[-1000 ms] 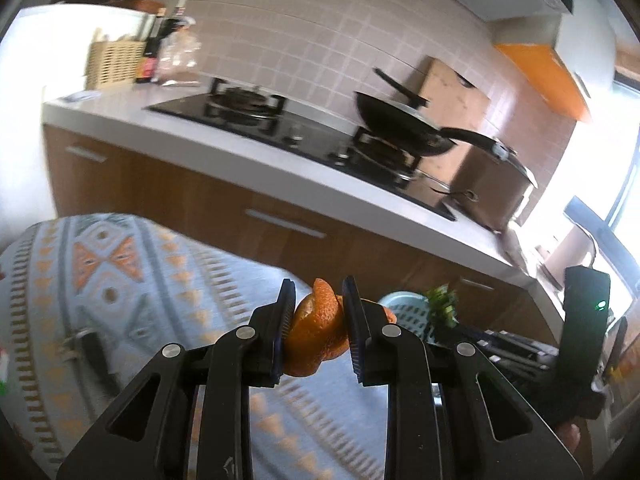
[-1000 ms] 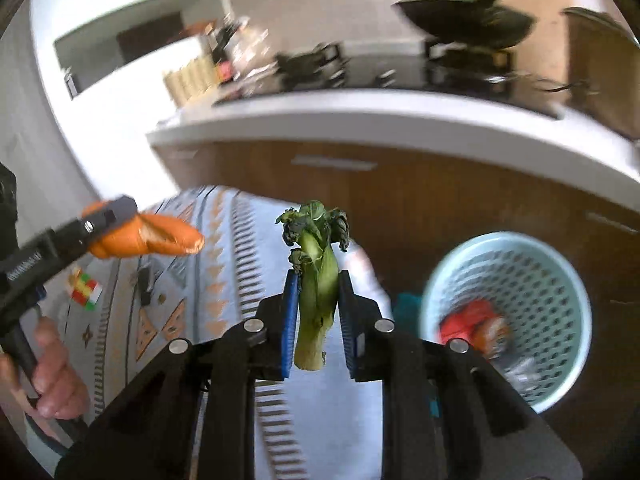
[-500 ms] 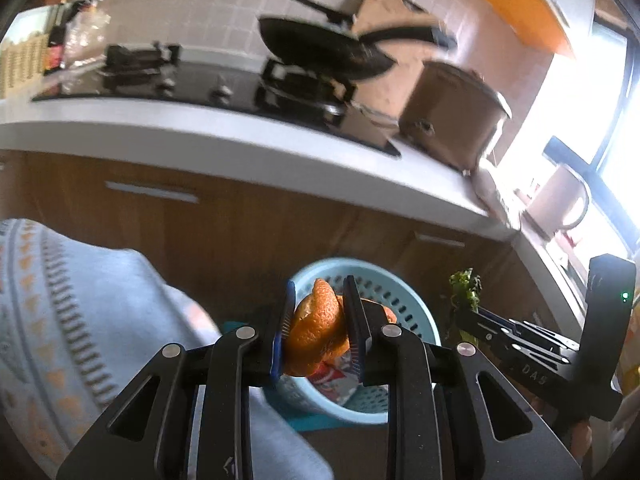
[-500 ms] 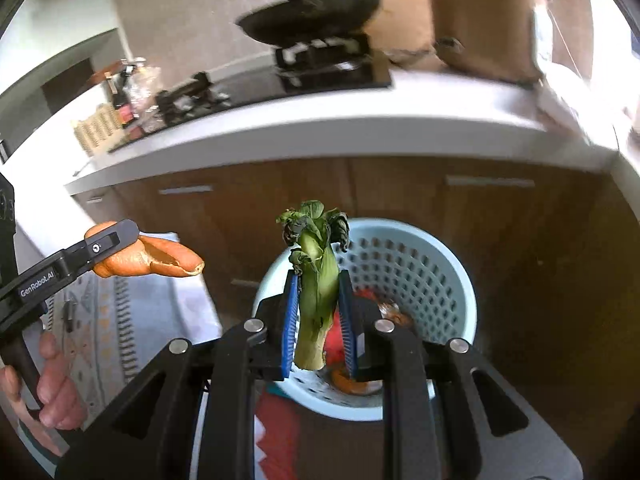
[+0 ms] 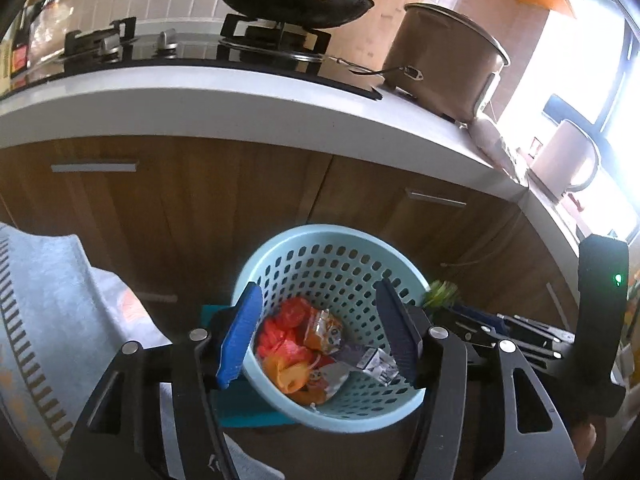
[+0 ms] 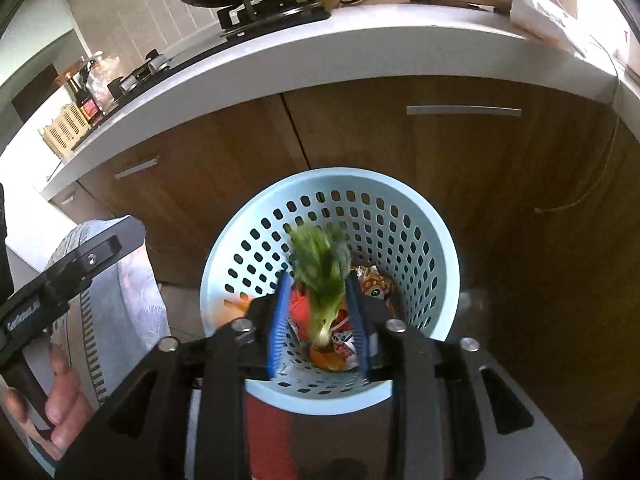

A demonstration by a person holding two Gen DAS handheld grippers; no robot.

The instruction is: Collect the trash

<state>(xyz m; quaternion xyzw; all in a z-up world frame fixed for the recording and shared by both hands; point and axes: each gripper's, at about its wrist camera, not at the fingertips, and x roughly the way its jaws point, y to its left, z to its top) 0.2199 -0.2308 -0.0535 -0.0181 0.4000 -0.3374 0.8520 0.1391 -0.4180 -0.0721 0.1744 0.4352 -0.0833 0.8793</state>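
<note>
A light blue perforated basket (image 5: 336, 256) (image 6: 416, 216) stands on the floor against the wooden cabinets, holding wrappers and orange peel (image 5: 292, 374). My left gripper (image 5: 320, 332) is open and empty above the basket. My right gripper (image 6: 318, 312) is open over the basket, and the green vegetable stalk (image 6: 320, 276) is blurred between its parted jaws, dropping toward the trash. The right gripper also shows at the right of the left wrist view with a bit of green (image 5: 440, 292) at its tip.
Wooden cabinet doors (image 5: 200, 208) and a white countertop (image 5: 240, 100) rise behind the basket, with a wok (image 5: 292, 0) and a pot (image 5: 444, 60) on top. A patterned cloth (image 5: 44, 308) (image 6: 120, 300) lies to the left.
Both grippers moved over the basket and opened. The orange peel left the left gripper and lies in the basket. The vegetable stalk has slipped loose in the right gripper.
</note>
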